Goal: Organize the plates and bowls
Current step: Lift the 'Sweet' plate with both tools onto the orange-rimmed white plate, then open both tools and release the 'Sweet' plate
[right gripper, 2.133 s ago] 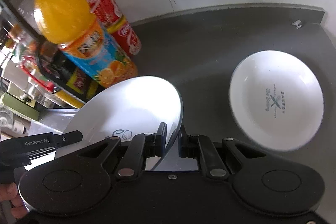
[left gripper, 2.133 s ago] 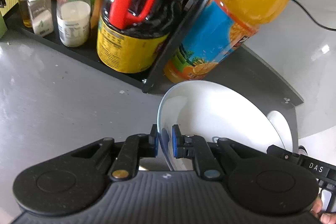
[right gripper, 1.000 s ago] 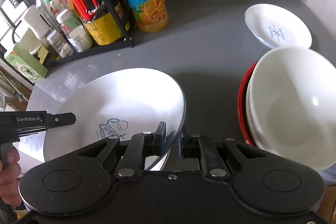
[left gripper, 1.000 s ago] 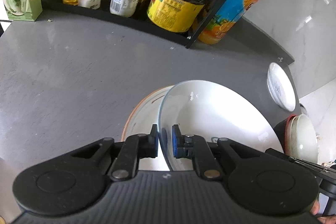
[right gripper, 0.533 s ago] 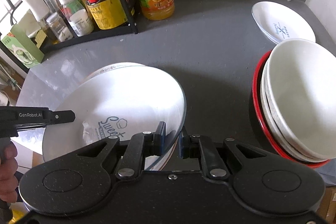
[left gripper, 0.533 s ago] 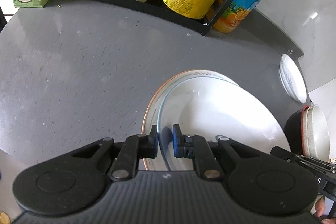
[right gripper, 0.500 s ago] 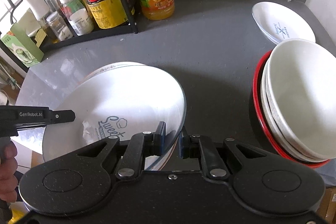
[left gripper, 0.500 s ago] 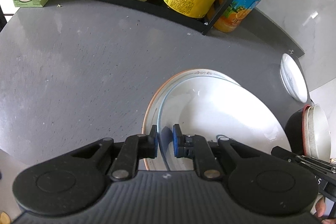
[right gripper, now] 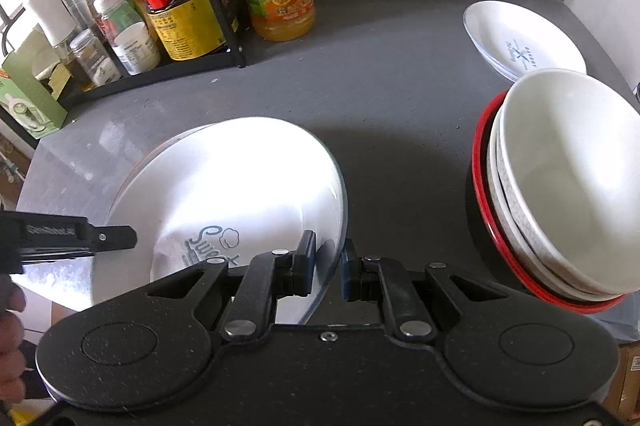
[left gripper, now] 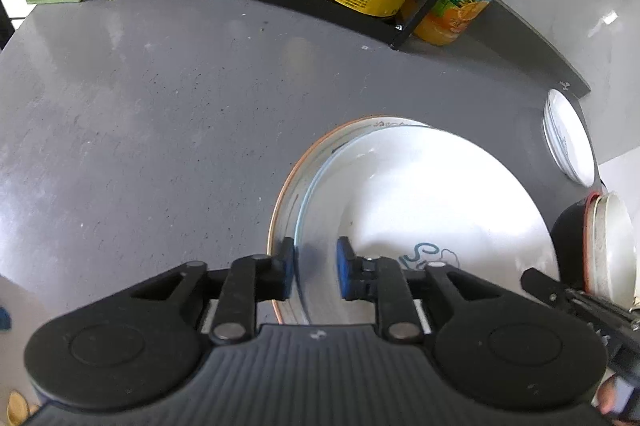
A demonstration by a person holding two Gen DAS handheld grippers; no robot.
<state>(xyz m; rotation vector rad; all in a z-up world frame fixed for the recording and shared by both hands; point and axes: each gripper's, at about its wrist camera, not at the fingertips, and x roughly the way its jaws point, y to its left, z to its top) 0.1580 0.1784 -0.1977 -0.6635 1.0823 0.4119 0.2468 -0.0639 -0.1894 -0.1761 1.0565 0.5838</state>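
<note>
Now released: left gripper [left gripper: 314,272] and right gripper [right gripper: 326,264] parted, straddling white plate [right gripper: 240,186], nested on rimmed plate [left gripper: 288,182] beside stacked bowls [right gripper: 560,178] in red bowl [right gripper: 482,162].

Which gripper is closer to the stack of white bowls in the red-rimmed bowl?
The right gripper. The stack of white bowls sits just to its right, while the left gripper is across the big white plate, farther away.
</note>
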